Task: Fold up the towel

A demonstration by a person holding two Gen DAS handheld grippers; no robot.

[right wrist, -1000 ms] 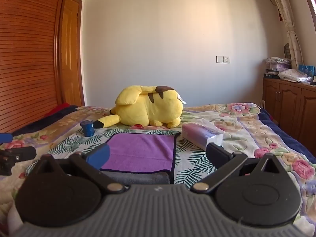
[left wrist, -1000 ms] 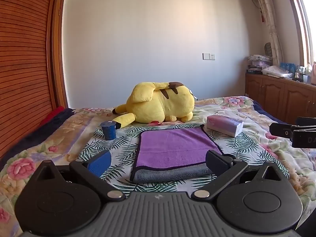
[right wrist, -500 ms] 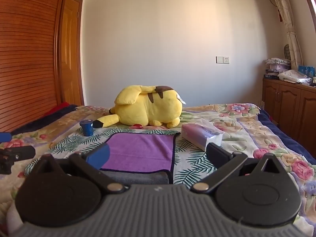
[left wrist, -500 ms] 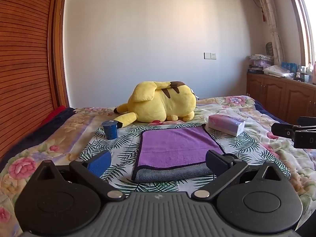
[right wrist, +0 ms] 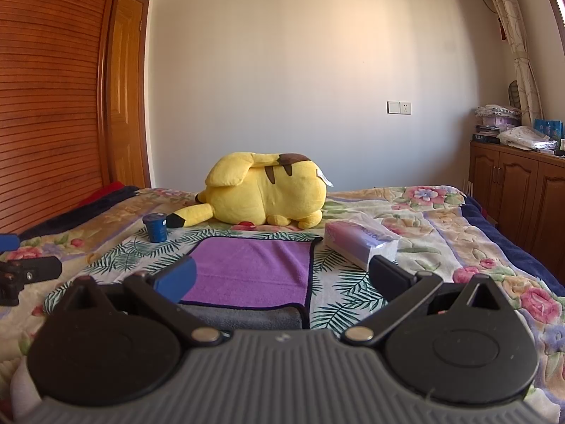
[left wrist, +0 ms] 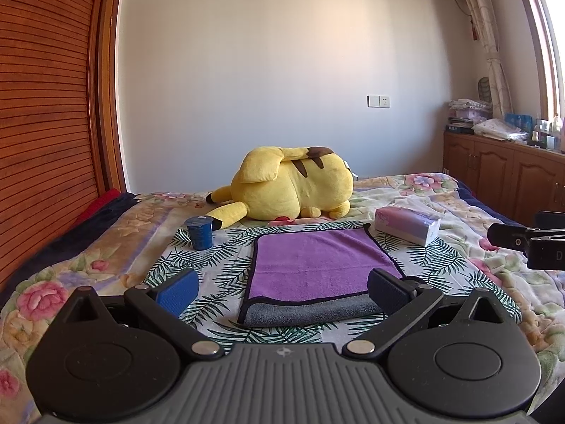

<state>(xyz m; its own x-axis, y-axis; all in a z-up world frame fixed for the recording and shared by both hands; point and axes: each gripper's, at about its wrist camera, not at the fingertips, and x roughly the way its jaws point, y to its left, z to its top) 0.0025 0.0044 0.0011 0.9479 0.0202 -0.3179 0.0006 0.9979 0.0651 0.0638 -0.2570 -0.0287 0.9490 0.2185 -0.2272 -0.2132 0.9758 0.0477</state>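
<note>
A purple towel (left wrist: pixel 317 265) with a dark edge lies folded flat on the bed, its grey underside showing along the near edge (left wrist: pixel 310 312). It also shows in the right wrist view (right wrist: pixel 250 268). My left gripper (left wrist: pixel 282 289) is open and empty, held just short of the towel's near edge. My right gripper (right wrist: pixel 279 277) is open and empty, also just short of the near edge. The right gripper's tip shows at the right of the left wrist view (left wrist: pixel 529 243); the left gripper's tip shows at the left of the right wrist view (right wrist: pixel 24 272).
A yellow plush toy (left wrist: pixel 293 187) lies behind the towel. A small blue cup (left wrist: pixel 199 233) stands to the towel's left. A tissue pack (left wrist: pixel 408 226) lies to its right. The floral bedspread (left wrist: pixel 106 247) covers the bed. Wooden cabinets (left wrist: pixel 512 180) stand at the right.
Both grippers have drifted slightly; the view has shifted a little. The towel and other objects have not moved. Both grippers stay open.
</note>
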